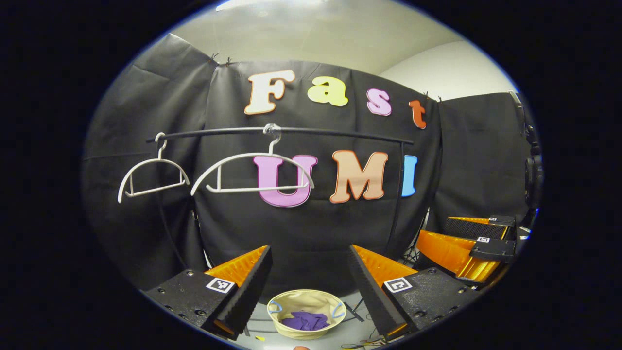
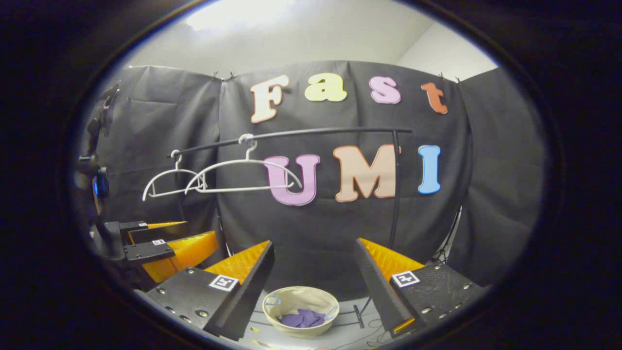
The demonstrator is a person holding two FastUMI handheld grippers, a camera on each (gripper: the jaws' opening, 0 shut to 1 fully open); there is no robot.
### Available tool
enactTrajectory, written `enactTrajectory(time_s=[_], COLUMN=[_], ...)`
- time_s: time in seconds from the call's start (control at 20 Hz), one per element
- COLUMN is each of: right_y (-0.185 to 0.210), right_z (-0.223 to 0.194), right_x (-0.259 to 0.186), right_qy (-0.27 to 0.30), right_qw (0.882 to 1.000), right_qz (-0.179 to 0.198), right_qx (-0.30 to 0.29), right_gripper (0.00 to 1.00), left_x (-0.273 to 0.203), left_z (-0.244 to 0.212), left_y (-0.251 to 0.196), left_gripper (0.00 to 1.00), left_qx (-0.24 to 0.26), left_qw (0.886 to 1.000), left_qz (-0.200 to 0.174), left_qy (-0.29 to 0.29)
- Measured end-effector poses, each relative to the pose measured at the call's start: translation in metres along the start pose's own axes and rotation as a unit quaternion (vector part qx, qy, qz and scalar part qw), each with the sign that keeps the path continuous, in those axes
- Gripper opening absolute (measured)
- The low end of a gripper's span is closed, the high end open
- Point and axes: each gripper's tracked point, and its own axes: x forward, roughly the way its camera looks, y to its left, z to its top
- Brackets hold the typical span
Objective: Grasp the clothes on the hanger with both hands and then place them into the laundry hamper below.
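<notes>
1. Holding both grippers raised before the rail [image 1: 291,131], I keep my left gripper [image 1: 308,291] with its fingers spread wide and gripping nothing.
2. My right gripper [image 2: 313,287] is likewise spread wide and grips nothing; it also appears at 4 o'clock in the left gripper view [image 1: 478,245], and the left one at 8 o'clock in the right gripper view [image 2: 155,248].
3. Purple clothes [image 1: 306,321] lie crumpled inside the laundry hamper [image 1: 296,299], a round cream basket on the floor at 6 o'clock, seen between my fingers in both views [image 2: 300,318].
4. Two white hangers hang bare on the rail: the near hanger [image 1: 252,170] at 11 o'clock, the far hanger [image 1: 153,177] at 9 o'clock.
</notes>
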Motion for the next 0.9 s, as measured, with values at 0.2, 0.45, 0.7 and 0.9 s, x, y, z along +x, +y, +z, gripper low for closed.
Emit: enactTrajectory(time_s=[0.2,0.45,0.7,0.9], right_y=[-0.019,-0.045,-0.079,-0.097], right_z=[0.021,0.029,0.043,0.05], right_x=[-0.032,-0.046,-0.07,-0.074], right_qy=[-0.03,-0.041,-0.06,-0.074], right_qw=[1.0,0.999,0.998,0.997], right_qz=[0.003,0.02,0.021,0.018], right_qx=[-0.002,-0.008,-0.014,-0.011], right_gripper=[0.94,0.94,0.99,0.99], left_x=[-0.011,-0.02,-0.022,-0.021], left_z=[0.02,0.036,0.045,0.052], left_y=[-0.019,-0.048,-0.078,-0.092], left_gripper=[0.93,0.92,0.92,0.92], left_qx=[0.013,0.025,0.027,0.032], left_qw=[1.0,0.998,0.998,0.997], left_qz=[0.004,0.025,0.028,0.026], left_qy=[-0.022,-0.045,-0.057,-0.064])
